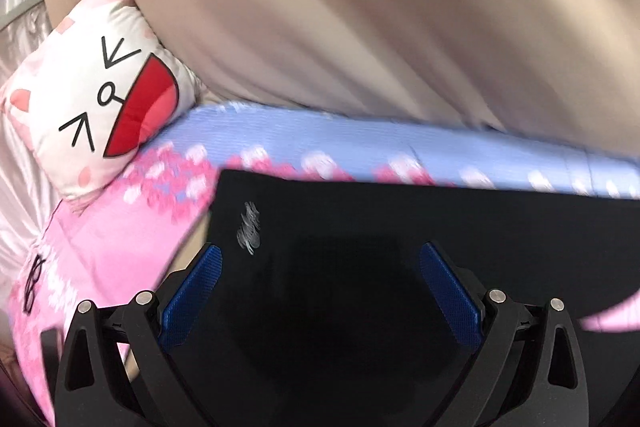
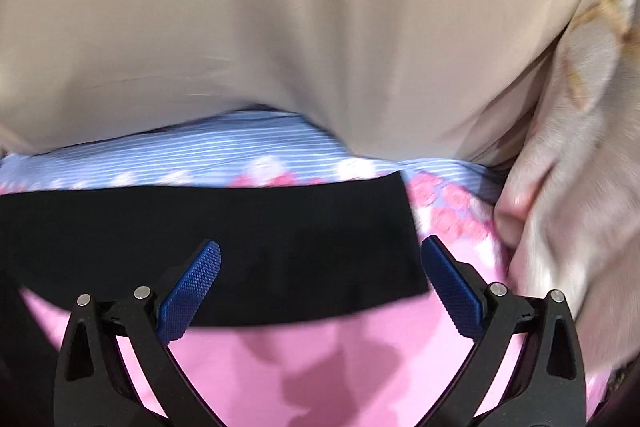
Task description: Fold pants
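Both cameras ride low over the bed (image 1: 100, 259), looking forward between their own tongs toward the beige curtain (image 2: 280, 27). The left view sits close above the black pants (image 1: 400, 247); the right one sees their far edge. Both share the pants, bedsheet and curtain.

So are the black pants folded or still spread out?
Cannot tell. The black pants lie flat on the bedsheet, but their full outline is out of view.
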`<state>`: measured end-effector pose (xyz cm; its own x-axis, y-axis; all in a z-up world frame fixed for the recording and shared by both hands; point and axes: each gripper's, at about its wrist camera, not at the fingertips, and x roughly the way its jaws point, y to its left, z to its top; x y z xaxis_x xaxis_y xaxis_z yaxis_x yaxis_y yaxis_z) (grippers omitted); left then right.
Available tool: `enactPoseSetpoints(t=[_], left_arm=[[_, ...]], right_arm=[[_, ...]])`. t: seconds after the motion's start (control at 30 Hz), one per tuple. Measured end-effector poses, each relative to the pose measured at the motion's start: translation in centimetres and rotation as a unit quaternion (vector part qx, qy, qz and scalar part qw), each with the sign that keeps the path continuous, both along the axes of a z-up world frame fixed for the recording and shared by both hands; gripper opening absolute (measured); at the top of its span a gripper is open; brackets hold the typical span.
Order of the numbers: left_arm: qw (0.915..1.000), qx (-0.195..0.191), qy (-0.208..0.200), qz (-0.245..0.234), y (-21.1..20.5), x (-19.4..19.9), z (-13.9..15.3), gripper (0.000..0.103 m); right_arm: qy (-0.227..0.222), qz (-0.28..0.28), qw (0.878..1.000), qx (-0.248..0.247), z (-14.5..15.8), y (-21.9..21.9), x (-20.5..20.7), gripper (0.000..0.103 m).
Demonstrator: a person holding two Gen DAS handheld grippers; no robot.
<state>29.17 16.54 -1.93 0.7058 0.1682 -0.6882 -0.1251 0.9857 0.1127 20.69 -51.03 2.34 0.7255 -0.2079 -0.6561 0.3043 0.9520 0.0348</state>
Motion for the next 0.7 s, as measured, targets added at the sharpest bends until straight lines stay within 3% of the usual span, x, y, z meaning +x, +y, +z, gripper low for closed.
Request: enactPoseSetpoints(t=[0.23,0.4,0.53,0.7], left_arm=[[0.9981,0.043,0.031,0.032,5.0,7.1,-1.8,0.098],[0.9964,-0.001,0.072,0.044,8.6,10.4,-3.6,0.098],[0.9935,0.003,0.093,0.066,10.5,12.1,-5.3,0.098],[0.9903,-0.032,0.114,0.072,12.4,13.8,-6.5,0.098]], right_arm=[[0.044,0.004,0.999,-0.004,-2.7,-4.1,5.5,0.098],[0.056,0.031,0.998,0.011,-4.3,-4.2,7.6,0.096],[0.062,0.032,0.998,0.004,-5.4,-3.5,8.3,0.091],[0.051,0.020,0.998,0.018,-5.4,-4.0,8.2,0.078]])
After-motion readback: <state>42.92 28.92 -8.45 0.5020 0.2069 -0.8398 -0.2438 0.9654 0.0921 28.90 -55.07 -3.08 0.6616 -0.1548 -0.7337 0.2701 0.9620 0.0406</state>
